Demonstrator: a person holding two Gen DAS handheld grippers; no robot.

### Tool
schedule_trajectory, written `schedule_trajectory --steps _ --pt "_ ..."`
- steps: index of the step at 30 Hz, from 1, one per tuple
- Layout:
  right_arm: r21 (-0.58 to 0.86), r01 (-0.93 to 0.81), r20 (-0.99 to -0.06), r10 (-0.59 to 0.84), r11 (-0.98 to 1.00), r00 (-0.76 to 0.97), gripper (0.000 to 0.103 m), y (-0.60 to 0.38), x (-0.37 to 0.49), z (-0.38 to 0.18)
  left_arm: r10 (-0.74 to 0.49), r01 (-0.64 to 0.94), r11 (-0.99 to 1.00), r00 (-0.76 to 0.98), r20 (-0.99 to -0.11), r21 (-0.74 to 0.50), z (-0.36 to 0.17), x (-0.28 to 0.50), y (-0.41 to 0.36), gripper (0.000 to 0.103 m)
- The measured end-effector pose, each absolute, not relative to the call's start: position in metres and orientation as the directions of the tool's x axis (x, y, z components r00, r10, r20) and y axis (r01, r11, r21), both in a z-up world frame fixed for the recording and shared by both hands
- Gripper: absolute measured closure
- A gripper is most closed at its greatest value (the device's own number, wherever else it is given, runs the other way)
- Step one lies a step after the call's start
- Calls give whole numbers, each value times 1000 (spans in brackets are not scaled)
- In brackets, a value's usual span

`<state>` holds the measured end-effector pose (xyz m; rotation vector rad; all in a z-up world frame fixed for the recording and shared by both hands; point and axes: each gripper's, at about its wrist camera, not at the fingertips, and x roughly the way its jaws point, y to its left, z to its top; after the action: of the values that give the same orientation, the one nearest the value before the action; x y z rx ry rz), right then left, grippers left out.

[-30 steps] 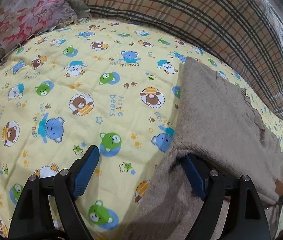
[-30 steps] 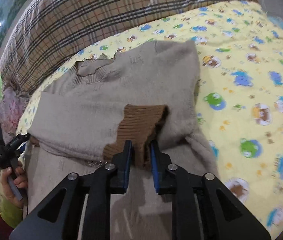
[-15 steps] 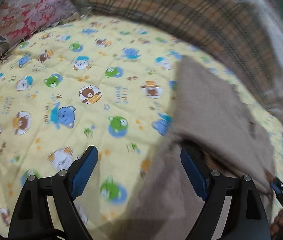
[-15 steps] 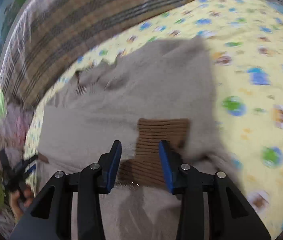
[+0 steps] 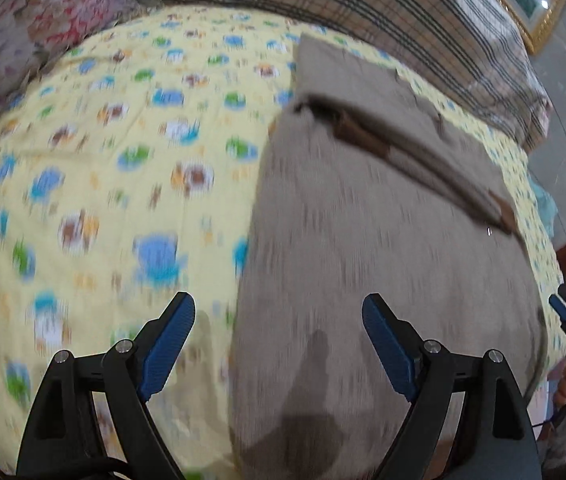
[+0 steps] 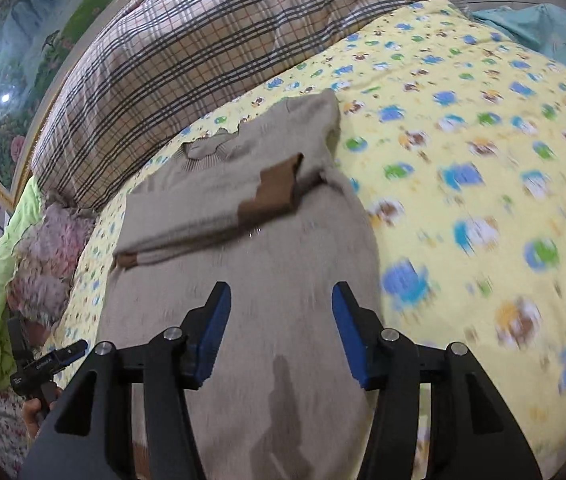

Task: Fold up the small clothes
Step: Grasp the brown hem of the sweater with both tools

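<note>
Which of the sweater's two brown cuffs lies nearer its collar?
The broad brown cuff on the sweater, just below the collar. The other cuff lies at the sweater's left edge.

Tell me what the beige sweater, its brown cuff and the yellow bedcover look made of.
Sweater: soft fuzzy knit, probably wool or acrylic, matte nap.
Cuff: ribbed knit, darker brown, visible ridges.
Bedcover: thin printed woven fabric, likely cotton, matte, with cartoon bears.

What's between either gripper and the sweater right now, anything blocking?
Nothing visible. The beige sweater lies flat on the yellow bear-print blanket, both sleeves folded across its chest. The right gripper, whose jaws have just been opening, and the left gripper are both empty above its lower body.
</note>
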<state>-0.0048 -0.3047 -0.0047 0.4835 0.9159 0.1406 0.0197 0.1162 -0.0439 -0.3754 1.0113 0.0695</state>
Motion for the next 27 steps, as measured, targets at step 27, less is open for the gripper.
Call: schedule_trajectory --steps 27 --pt "434 61 -810 359 899 464 49 -275 -140 -51 -176 -123 956 485 -857 -266 -58 -93 71 17"
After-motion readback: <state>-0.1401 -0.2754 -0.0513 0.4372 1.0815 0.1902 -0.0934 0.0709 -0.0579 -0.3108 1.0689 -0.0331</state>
